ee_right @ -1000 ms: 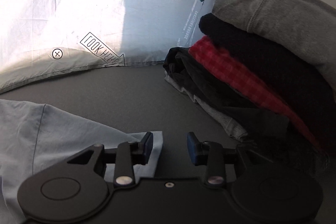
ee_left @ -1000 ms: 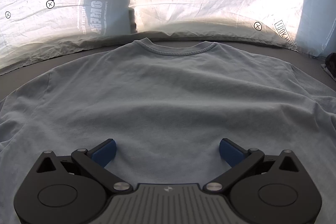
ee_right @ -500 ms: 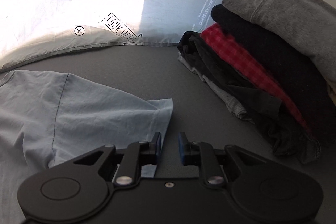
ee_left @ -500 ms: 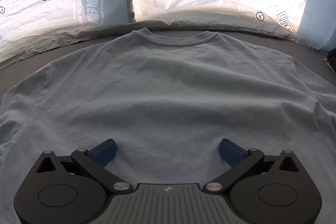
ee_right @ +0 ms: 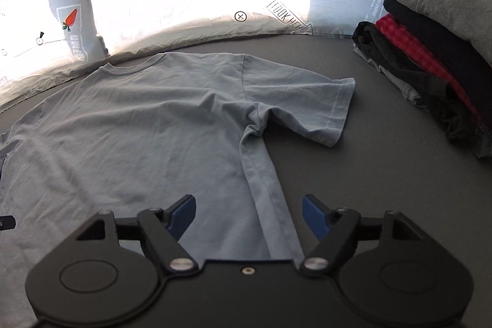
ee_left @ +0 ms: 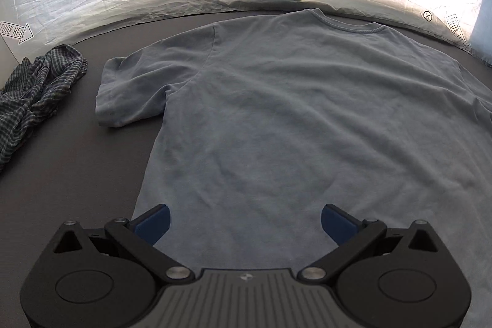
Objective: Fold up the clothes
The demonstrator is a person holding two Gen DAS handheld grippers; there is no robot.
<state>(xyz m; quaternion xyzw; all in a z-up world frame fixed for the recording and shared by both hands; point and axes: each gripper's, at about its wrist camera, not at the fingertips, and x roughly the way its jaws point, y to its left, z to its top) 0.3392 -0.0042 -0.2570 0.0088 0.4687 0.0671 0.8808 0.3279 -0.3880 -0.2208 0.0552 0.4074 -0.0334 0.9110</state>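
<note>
Light blue t-shirt (ee_left: 301, 112) is spread flat on the dark grey worktop (ee_right: 384, 174), collar at the far side. Left tool (ee_left: 245, 222) hovers over its near hem, jaws wide apart, nothing gripped. Right tool (ee_right: 248, 215) just opened up over the shirt's right side seam, pads not touching it. Stack of folded clothes (ee_right: 430, 51) sits far right.

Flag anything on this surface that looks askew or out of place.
The blue T-shirt lies mostly flat, but it is bunched at the armpit of one sleeve. A plaid garment lies crumpled beside it, unlike the folded stack.
</note>
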